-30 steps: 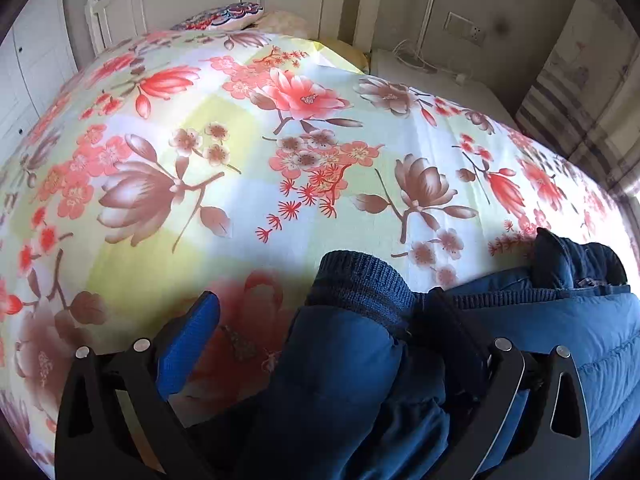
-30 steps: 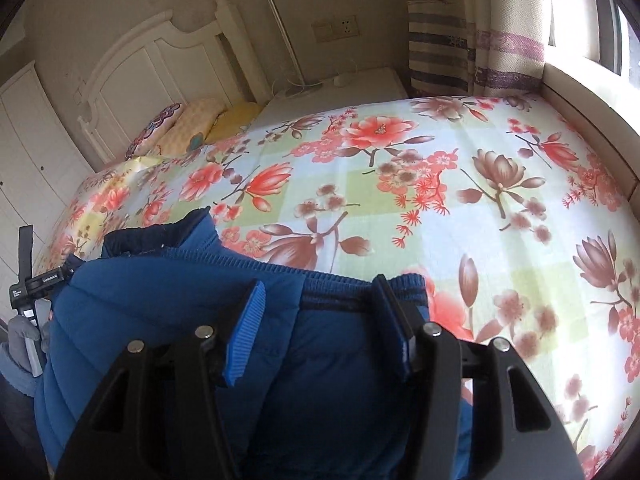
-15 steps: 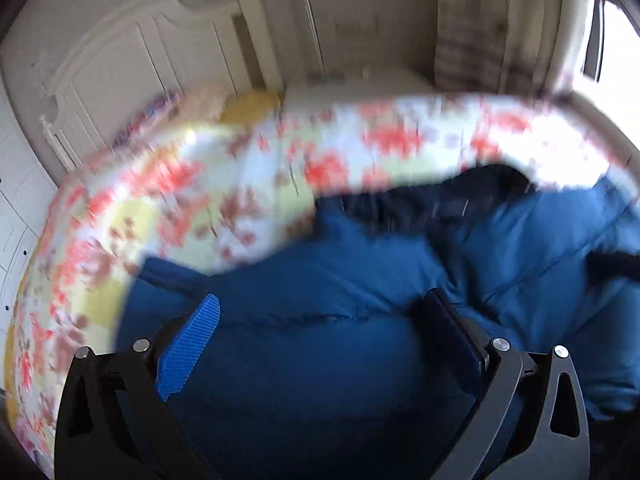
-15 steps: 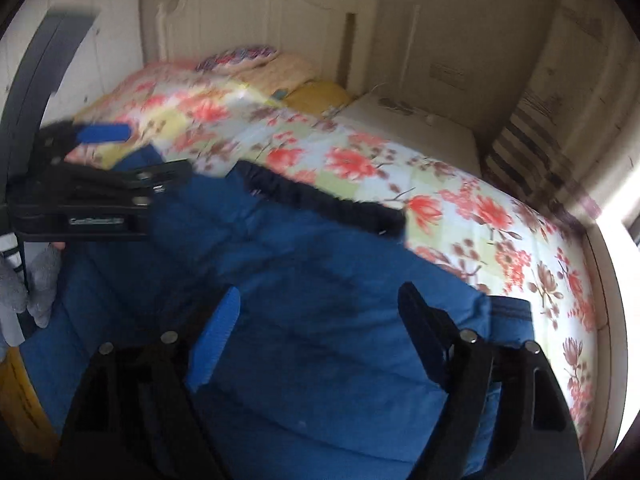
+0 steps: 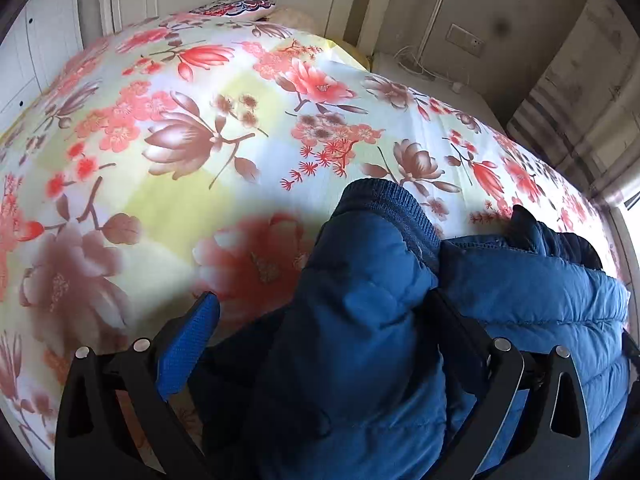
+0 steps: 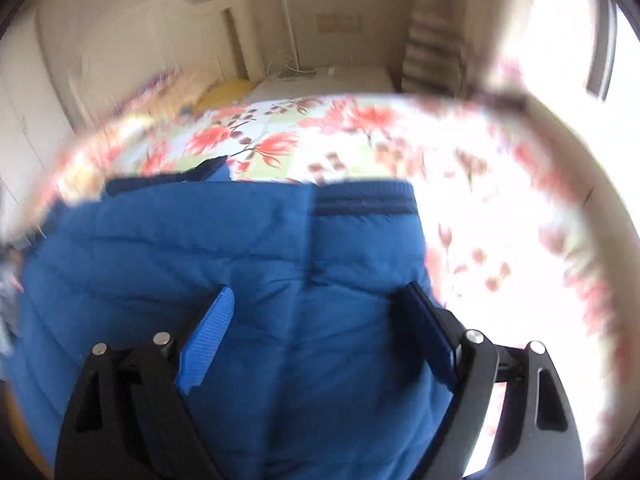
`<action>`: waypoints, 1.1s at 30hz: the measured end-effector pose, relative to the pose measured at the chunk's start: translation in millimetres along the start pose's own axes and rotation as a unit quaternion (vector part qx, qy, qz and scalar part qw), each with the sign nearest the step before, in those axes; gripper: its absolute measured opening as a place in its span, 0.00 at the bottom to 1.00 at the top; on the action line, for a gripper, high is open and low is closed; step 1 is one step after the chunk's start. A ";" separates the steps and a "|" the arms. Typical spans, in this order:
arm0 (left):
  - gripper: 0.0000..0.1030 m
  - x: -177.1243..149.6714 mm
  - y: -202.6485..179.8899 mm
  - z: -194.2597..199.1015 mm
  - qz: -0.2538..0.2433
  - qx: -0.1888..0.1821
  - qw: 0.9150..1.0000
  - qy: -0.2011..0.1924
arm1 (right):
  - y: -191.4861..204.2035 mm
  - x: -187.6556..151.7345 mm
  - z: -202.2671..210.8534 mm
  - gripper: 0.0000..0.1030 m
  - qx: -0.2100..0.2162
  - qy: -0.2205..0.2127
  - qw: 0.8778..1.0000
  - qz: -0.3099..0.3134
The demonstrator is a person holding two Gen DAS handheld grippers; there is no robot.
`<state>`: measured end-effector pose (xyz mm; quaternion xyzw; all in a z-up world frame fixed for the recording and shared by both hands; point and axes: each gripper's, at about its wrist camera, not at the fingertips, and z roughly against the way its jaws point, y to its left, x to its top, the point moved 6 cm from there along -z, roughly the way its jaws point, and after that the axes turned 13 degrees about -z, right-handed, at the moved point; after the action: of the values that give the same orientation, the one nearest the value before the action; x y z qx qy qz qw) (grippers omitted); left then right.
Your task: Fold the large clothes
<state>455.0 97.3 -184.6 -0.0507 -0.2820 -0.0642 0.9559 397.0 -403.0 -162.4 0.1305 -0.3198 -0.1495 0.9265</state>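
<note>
Two views, taken in turn. Through the left wrist camera I am watching the left gripper (image 5: 324,320) standing with its fingers spread; the blue padded jacket (image 5: 360,320) is lying on the floral bedspread (image 5: 200,140), its sleeve bulging up between the fingers, the ribbed cuff (image 5: 394,204) just beyond their tips. The blue pad is standing clear of the cloth; whether the dark finger is touching it I cannot tell.

Through the right wrist camera, which is blurred, I am seeing the right gripper (image 6: 316,320) with its fingers spread, having just been opening; the jacket body is lying under and between them, ungripped, its ribbed hem (image 6: 364,200) beyond the tips.

I am judging the next fold needs both pairs of fingers biting a thick edge squarely, so the slippery padding is not sliding out.
</note>
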 end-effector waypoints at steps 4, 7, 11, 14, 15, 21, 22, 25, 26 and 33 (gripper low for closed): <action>0.96 -0.1 -3.9 0.2 -0.009 0.019 1.000 -0.009 | 3.8 -1.3 -8.6 0.86 -0.019 -0.006 1.000 0.012; 0.96 1.1 2.1 6.7 -0.010 0.025 0.999 -0.017 | 2.7 -1.6 -11.6 0.86 -0.017 -0.003 1.000 0.010; 0.95 2.2 -17.9 57.1 -0.045 0.085 0.993 -0.073 | 0.5 -0.5 -2.6 0.84 -0.023 -0.007 1.000 0.004; 0.95 -5.6 -73.8 92.0 -0.107 0.040 0.988 -0.101 | 24.4 -3.7 25.2 0.84 -0.035 -0.047 0.998 0.032; 0.95 -9.6 -93.3 99.5 -0.131 0.040 0.985 -0.108 | 41.7 -9.9 38.3 0.85 -0.021 -0.057 0.997 0.050; 0.96 -47.9 -174.8 69.1 -0.227 0.061 0.970 -0.065 | 151.6 -78.6 57.2 0.87 0.010 -0.043 0.977 0.209; 0.96 -50.5 -174.5 61.3 -0.226 0.054 0.971 -0.061 | 163.3 -93.1 48.7 0.87 0.005 -0.030 0.972 0.235; 0.96 -50.8 -149.0 70.9 -0.176 0.030 0.982 -0.064 | 168.7 -112.1 27.5 0.92 -0.013 -0.023 0.966 0.258; 0.96 -50.6 -136.7 77.5 -0.164 0.039 0.983 -0.075 | 163.9 -108.9 27.5 0.92 0.001 -0.013 0.971 0.241; 0.96 -70.8 -4.9 82.2 -0.032 0.087 0.993 -0.076 | 71.9 -67.7 52.8 0.92 -0.038 -0.053 0.990 0.123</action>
<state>351.6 110.1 -154.2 0.0364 -0.3601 -0.0658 0.9299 326.8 -320.2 -135.4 0.0472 -0.3762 -0.0530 0.9238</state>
